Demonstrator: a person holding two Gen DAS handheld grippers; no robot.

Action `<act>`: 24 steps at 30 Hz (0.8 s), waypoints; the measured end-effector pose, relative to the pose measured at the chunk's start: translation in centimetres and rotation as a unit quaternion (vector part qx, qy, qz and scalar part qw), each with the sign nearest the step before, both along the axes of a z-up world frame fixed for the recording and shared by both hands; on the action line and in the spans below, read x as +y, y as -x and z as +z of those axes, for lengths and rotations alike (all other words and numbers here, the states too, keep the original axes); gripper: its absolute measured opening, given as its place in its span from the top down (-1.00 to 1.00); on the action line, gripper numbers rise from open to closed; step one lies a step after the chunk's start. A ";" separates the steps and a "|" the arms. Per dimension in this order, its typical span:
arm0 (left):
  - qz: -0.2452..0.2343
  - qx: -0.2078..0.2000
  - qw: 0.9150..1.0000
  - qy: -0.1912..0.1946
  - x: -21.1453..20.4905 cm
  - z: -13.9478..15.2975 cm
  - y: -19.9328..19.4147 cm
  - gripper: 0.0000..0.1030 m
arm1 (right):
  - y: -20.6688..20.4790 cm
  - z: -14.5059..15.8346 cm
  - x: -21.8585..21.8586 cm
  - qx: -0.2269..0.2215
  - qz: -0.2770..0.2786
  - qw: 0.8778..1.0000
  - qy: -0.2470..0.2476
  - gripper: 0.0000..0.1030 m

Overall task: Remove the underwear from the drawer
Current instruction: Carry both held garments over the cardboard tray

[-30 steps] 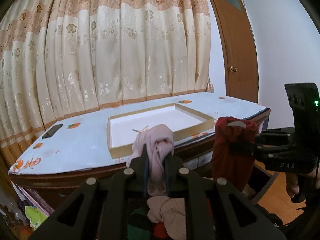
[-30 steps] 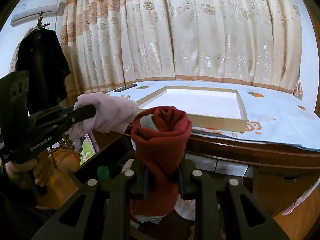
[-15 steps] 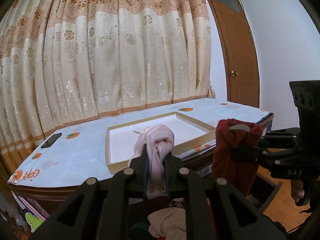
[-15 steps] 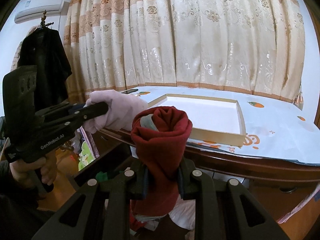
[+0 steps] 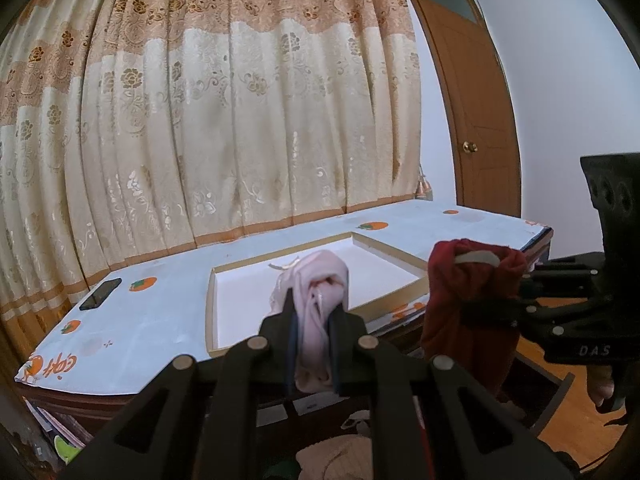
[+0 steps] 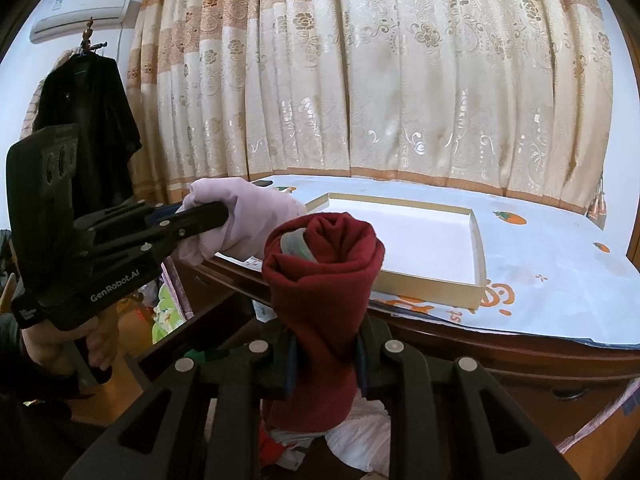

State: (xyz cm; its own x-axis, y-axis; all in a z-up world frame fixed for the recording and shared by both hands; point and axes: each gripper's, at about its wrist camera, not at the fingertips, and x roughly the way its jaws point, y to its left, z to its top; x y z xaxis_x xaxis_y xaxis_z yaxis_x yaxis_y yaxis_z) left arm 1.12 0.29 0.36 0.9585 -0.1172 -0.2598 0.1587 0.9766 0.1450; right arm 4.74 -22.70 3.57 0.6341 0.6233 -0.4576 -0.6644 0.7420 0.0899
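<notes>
My left gripper (image 5: 311, 312) is shut on rolled pale pink underwear (image 5: 320, 280), held up in front of the table edge. My right gripper (image 6: 325, 344) is shut on rolled dark red underwear (image 6: 324, 264) with a grey waistband showing at its top. In the left wrist view the red underwear (image 5: 468, 296) hangs to the right in the right gripper (image 5: 492, 312). In the right wrist view the pink underwear (image 6: 244, 216) sits to the left in the left gripper (image 6: 208, 216). Below both lies the open drawer (image 6: 192, 332) with more clothes (image 6: 356, 436) inside.
A shallow white box with a gold rim (image 5: 316, 272) lies on the blue tablecloth (image 5: 160, 308), a dark phone (image 5: 100, 294) to its left. Curtains (image 5: 240, 120) hang behind, a brown door (image 5: 476, 120) at right. A dark coat (image 6: 88, 132) hangs on a rack.
The left gripper has risen and moved toward the table with the pink underwear, so the drawer's contents sit lower in its view. The right gripper has barely moved.
</notes>
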 end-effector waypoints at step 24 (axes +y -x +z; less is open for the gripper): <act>0.001 -0.023 1.000 0.002 -0.1 0.9 -1.2 0.80 | -0.6 0.9 -0.7 -0.024 -0.012 1.000 -0.014 0.53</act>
